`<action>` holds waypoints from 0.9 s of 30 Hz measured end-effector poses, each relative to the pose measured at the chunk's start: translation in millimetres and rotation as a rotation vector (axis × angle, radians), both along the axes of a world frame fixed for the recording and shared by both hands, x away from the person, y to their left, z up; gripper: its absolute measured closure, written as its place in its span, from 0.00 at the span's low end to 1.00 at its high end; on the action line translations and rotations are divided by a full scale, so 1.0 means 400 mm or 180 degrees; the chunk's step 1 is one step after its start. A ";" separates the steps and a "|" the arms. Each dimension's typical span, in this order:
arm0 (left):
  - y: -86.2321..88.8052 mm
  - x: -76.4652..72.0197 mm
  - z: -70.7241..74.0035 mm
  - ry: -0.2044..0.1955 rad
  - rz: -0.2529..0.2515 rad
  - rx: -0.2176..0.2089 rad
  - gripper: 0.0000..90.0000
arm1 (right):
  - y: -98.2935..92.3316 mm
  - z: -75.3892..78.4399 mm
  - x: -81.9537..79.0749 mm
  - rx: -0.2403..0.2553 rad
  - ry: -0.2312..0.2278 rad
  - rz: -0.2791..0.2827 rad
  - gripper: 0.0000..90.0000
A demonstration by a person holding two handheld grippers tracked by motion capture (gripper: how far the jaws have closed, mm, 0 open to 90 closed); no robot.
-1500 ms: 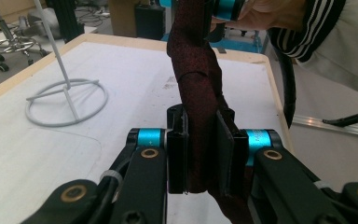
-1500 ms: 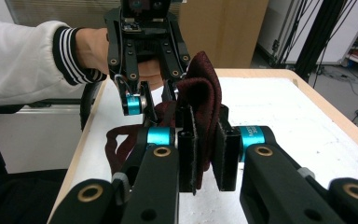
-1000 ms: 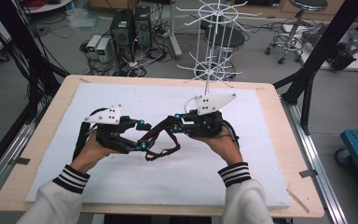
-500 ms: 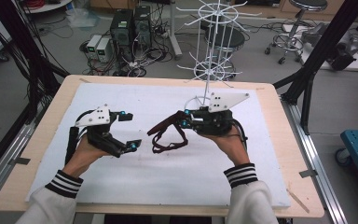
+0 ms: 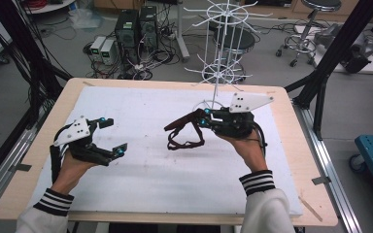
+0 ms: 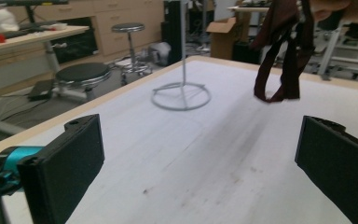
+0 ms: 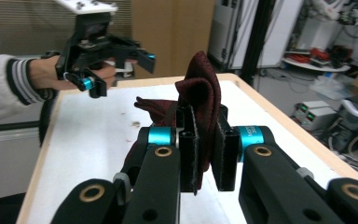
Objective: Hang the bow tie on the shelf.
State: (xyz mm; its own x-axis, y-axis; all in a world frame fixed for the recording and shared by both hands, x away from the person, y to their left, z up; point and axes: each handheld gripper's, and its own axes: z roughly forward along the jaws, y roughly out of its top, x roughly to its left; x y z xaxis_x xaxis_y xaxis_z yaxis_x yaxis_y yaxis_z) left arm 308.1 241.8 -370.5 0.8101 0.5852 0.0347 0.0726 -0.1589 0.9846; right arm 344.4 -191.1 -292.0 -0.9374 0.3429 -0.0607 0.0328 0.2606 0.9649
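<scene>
While right gripper (image 7: 203, 154) hides garment (image 7: 198, 98) fold

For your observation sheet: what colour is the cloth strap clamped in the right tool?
Dark maroon cloth strap, clearest in the right gripper view.

The garment (image 7: 198, 100) pinched in the right gripper (image 5: 205, 118) is dark maroon with a fine woven fleck. Both grippers are black with teal joints; the left gripper (image 5: 109, 137), like the right, carries a pale grey plate. Beneath them the table mat (image 5: 184, 194) is white with faint dark smudges, edged in light wood. Behind the right gripper stands a white wire rack (image 5: 218, 48). The sleeves (image 5: 260, 182) have black-and-white striped cuffs.
</scene>
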 end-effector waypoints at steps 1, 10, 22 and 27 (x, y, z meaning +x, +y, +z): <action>0.009 -0.003 -0.006 0.0016 0.0023 -0.0017 0.02 | -0.005 0.001 0.001 -0.0001 0.0005 -0.0031 0.93; 0.086 -0.039 -0.073 -0.0017 0.0287 -0.0135 0.02 | -0.059 0.014 0.008 0.0036 -0.0021 -0.0340 0.93; 0.155 -0.082 -0.153 -0.0164 0.0544 -0.0210 0.02 | -0.104 0.012 0.033 0.0085 0.0013 -0.0573 0.93; 0.175 -0.095 -0.175 -0.0180 0.0621 -0.0241 0.02 | -0.113 0.011 0.045 0.0089 0.0005 -0.0706 0.93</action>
State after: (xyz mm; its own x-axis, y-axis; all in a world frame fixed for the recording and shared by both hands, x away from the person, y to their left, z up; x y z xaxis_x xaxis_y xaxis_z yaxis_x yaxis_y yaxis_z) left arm 270.2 311.6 -440.7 0.6793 0.7334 0.0269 0.0391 -0.0727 0.9966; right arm 362.5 -236.3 -287.5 -0.8390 0.5421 -0.0469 0.0879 0.2201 0.9715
